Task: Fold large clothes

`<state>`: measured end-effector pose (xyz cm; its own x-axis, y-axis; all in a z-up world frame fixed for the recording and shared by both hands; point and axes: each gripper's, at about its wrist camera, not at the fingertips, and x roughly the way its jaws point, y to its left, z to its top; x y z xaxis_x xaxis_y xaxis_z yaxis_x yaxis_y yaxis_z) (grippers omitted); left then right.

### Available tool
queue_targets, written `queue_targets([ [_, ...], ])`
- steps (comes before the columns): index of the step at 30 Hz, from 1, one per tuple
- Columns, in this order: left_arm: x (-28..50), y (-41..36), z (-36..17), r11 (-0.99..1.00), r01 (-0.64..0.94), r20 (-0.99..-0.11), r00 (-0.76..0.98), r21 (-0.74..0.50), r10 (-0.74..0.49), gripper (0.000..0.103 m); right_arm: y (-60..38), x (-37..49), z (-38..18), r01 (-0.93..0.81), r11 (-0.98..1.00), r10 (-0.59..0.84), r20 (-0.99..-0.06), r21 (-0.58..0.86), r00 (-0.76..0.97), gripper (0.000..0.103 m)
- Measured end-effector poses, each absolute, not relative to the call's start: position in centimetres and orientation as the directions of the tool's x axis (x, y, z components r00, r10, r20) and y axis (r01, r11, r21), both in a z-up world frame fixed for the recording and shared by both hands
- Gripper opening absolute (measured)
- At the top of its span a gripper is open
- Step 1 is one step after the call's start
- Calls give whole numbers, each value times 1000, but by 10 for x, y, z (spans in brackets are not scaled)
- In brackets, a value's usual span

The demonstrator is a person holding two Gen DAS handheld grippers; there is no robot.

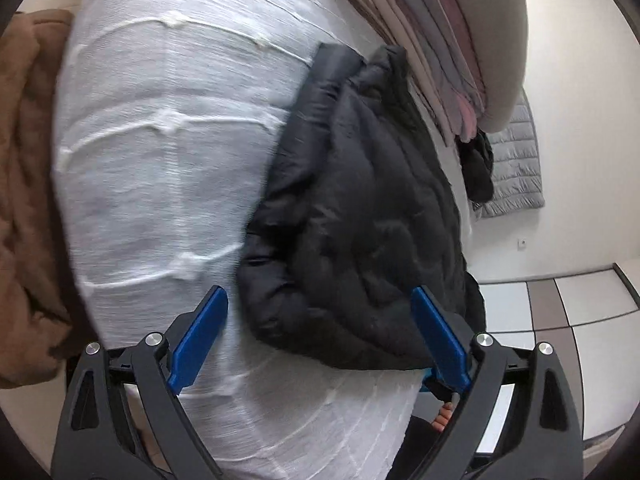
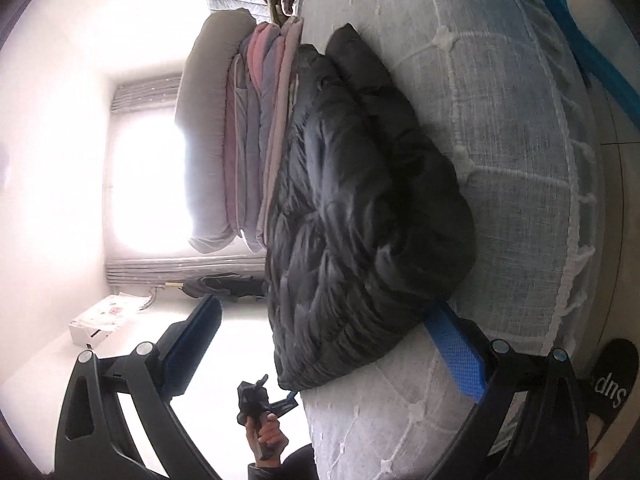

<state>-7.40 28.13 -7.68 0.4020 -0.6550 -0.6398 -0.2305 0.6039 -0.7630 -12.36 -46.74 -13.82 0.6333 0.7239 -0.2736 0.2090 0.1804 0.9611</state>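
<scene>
A black quilted puffer jacket lies folded into a thick bundle on the white textured bedspread. My left gripper is open and empty, its blue fingers spread just short of the bundle's near edge. In the right wrist view the jacket fills the middle. My right gripper is open, one blue finger at the bundle's lower corner, the other out over the floor. Neither holds the jacket. The other hand with its gripper handle shows below.
A stack of folded garments in grey, pink and beige lies beside the jacket; it also shows in the right wrist view. A brown blanket lies left. A grey quilted vest hangs on the wall. A white box sits on the floor.
</scene>
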Motion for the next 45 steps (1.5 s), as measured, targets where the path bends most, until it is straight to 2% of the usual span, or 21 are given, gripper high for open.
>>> queue_targets([
  [7, -62, 258, -74, 537, -201, -566, 434, -819, -701, 88, -471, -129, -145, 199, 159, 723, -252, 967, 644, 97],
  [10, -57, 258, -83, 602, -267, -653, 420, -752, -630, 88, -475, -132, -156, 210, 119, 720, -229, 971, 655, 97],
  [15, -47, 260, -91, 584, -295, -651, 426, -756, -628, 88, -479, -133, -162, 179, 80, 695, -183, 981, 695, 97],
  [18, -41, 253, -93, 643, -306, -707, 407, -702, -578, 64, -480, -132, -162, 183, 96, 672, -199, 979, 713, 97],
  [19, -41, 254, -92, 655, -313, -720, 402, -688, -565, 48, -478, -131, -160, 178, 110, 672, -205, 978, 712, 96],
  [20, -39, 254, -94, 657, -312, -722, 397, -687, -567, 36, -478, -131, -158, 174, 131, 668, -216, 976, 712, 86],
  [21, -37, 257, -94, 652, -306, -715, 398, -694, -575, 31, -476, -130, -154, 164, 157, 663, -227, 974, 713, 70],
  [22, -37, 255, -89, 665, -284, -715, 407, -691, -569, 24, -475, -130, -152, 171, 176, 661, -245, 969, 710, 27],
  [23, -38, 255, -86, 686, -262, -722, 412, -679, -556, 20, -475, -131, -152, 180, 189, 656, -261, 965, 708, 21],
  [26, -50, 259, -78, 679, -221, -698, 415, -700, -584, 14, -472, -141, -138, 146, 218, 643, -255, 965, 722, 18],
  [31, -79, 275, -70, 676, -184, -682, 402, -714, -611, 15, -464, -175, -116, 97, 274, 678, -264, 957, 686, 19],
  [33, -75, 283, -81, 658, -217, -684, 369, -721, -629, 24, -467, -181, -124, 131, 294, 686, -305, 947, 661, 35],
  [34, -73, 286, -87, 638, -252, -683, 355, -728, -638, 37, -472, -183, -131, 150, 275, 682, -303, 950, 665, 58],
  [35, -69, 288, -92, 621, -276, -679, 345, -734, -648, 41, -477, -183, -139, 170, 241, 674, -291, 956, 679, 76],
  [36, -66, 289, -95, 605, -286, -669, 347, -743, -658, 42, -481, -184, -143, 182, 220, 659, -284, 958, 697, 78],
  [39, -60, 287, -98, 605, -288, -669, 367, -743, -646, 51, -485, -177, -151, 165, 189, 653, -249, 968, 715, 77],
  [41, -55, 289, -96, 609, -292, -674, 391, -737, -627, 53, -482, -169, -149, 164, 211, 659, -265, 963, 704, 35],
  [42, -54, 286, -94, 617, -285, -675, 405, -734, -616, 52, -481, -168, -148, 164, 222, 658, -272, 961, 702, 33],
  [43, -53, 283, -91, 630, -275, -681, 417, -726, -602, 33, -481, -169, -144, 160, 239, 652, -280, 958, 705, 31],
  [44, -54, 280, -86, 640, -245, -674, 423, -728, -605, 22, -480, -170, -139, 159, 276, 641, -305, 948, 705, 29],
  [45, -56, 279, -82, 644, -225, -668, 428, -731, -608, 20, -475, -173, -134, 163, 302, 633, -326, 939, 702, 29],
])
